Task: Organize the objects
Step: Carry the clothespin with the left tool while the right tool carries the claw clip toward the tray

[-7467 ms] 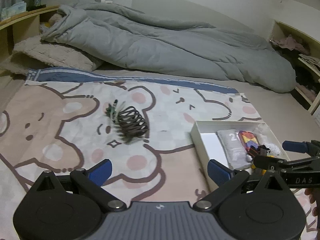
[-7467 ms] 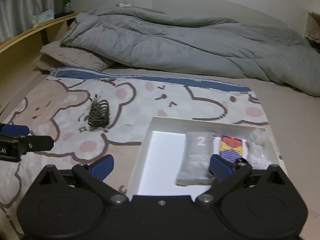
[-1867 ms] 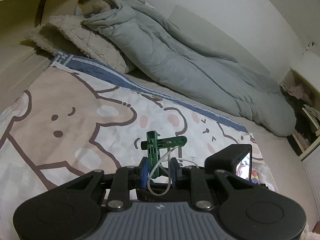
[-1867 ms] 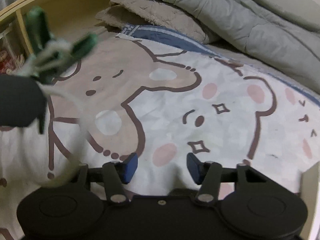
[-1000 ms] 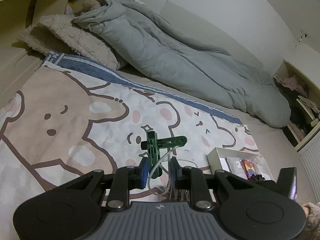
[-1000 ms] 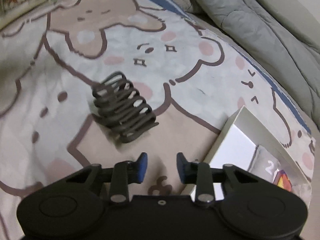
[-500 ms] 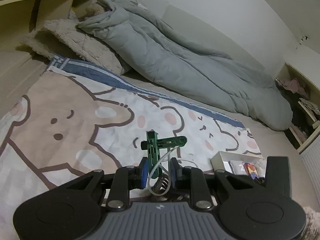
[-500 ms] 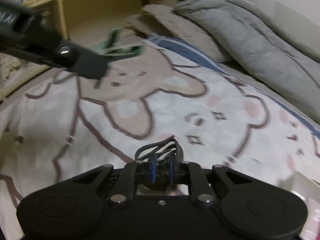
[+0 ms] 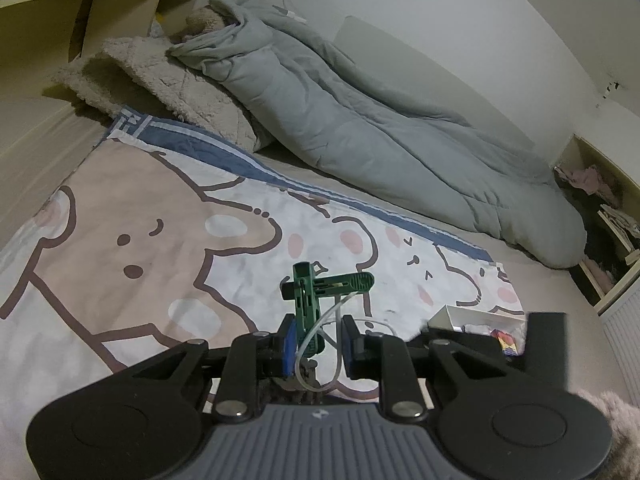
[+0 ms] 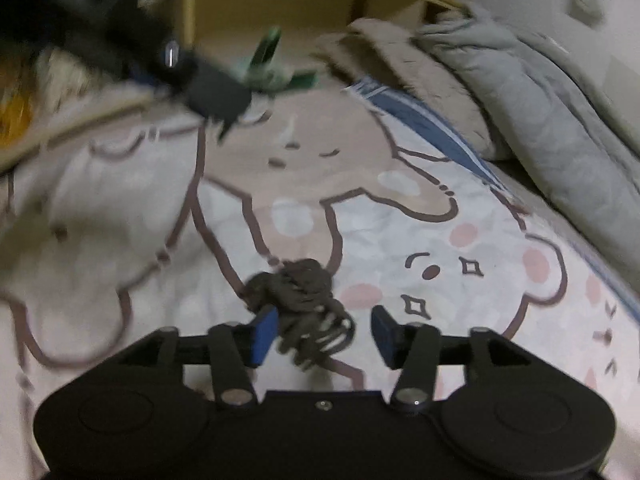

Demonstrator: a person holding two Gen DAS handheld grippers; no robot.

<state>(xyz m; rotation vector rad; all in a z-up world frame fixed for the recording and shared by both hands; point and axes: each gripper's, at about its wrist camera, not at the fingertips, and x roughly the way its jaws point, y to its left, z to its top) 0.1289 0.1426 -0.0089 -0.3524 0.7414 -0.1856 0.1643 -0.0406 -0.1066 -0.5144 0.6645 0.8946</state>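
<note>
Bed with bear-print blanket (image 9: 120, 216). Left tongs (image 9: 316, 344) clamped on green clip (image 9: 308, 300), held above it. Right tongs (image 10: 322, 334) apart, dark coiled holder (image 10: 304, 304) between them, blurred. White box (image 9: 472, 318) beyond; grey duvet (image 9: 360, 128) farthest.

We count one green clip (image 9: 310, 304), one dark wire coil (image 10: 306, 304), one white box (image 9: 472, 318), two grippers.

Glossy green plastic clip (image 9: 310, 300), soft printed cloth blanket (image 9: 160, 216) (matt)
</note>
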